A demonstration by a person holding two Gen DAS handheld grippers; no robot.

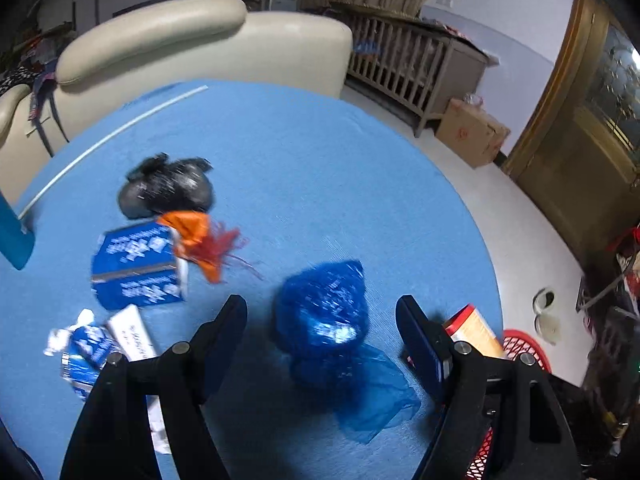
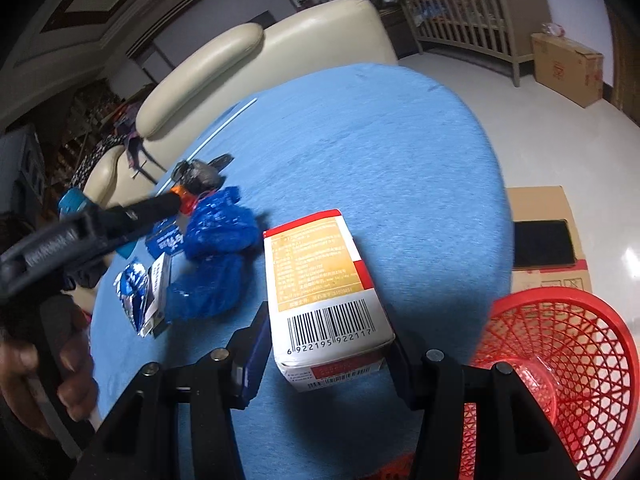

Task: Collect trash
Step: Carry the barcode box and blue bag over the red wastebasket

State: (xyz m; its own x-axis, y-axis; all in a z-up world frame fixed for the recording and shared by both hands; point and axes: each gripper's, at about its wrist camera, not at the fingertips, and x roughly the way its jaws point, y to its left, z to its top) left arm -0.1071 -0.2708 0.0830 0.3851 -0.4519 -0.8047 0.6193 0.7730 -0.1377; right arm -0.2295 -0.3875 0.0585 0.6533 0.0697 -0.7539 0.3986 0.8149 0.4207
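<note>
My left gripper (image 1: 322, 312) is open, its fingers on either side of a crumpled blue plastic bag (image 1: 324, 320) on the blue table (image 1: 300, 160); it does not touch it. My right gripper (image 2: 328, 336) is shut on a red, orange and white carton (image 2: 320, 280) with a barcode, held over the table near its right edge; the carton also shows in the left wrist view (image 1: 472, 330). A red mesh basket (image 2: 560, 372) stands just right of the carton, below table level. A black bag (image 1: 168, 188), an orange scrap (image 1: 196, 240) and a blue box (image 1: 136, 264) lie further left.
A blue-and-white wrapper (image 1: 84, 352) and a white box (image 1: 134, 334) lie at the table's near left. A white rod (image 1: 112, 136) lies along the far edge. A cream sofa (image 1: 200, 44) stands behind; cardboard boxes (image 2: 544, 236) and a wooden crib (image 1: 408, 64) stand on the floor.
</note>
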